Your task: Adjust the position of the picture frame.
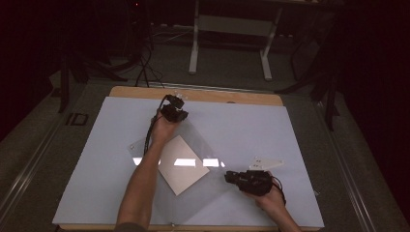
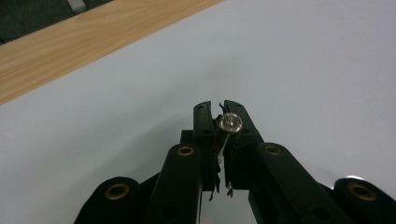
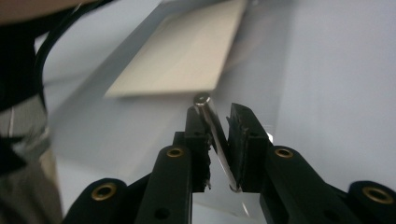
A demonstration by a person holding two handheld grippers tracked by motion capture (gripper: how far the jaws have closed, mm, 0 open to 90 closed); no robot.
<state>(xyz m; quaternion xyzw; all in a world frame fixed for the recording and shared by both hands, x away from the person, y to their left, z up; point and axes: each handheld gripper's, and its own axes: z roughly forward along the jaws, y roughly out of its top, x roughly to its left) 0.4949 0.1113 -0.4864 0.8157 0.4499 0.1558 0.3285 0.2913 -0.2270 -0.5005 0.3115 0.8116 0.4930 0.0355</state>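
Observation:
A clear plastic sheet [image 1: 212, 166] lies on the white table top [image 1: 251, 125], with a cream square sheet [image 1: 181, 164] at its middle. My left gripper [image 1: 175, 107] is at the sheet's far corner, near the table's back edge. Its jaws are shut on a small metal pin with a round shiny head [image 2: 232, 123], held over bare white table. My right gripper [image 1: 228, 177] points left at the sheet's right corner. It is shut on a thin metal pin [image 3: 212, 128], which slants between the jaws above the clear sheet [image 3: 261, 70], with the cream sheet [image 3: 187, 56] beyond.
A strip of bare wood [image 1: 193, 94] runs along the table's back edge, also seen in the left gripper view as wood [image 2: 70, 42]. Behind the table stand a white frame [image 1: 232, 29] and dark stand legs [image 1: 87, 67]. A forearm and cable [image 3: 28, 93] cross at the left.

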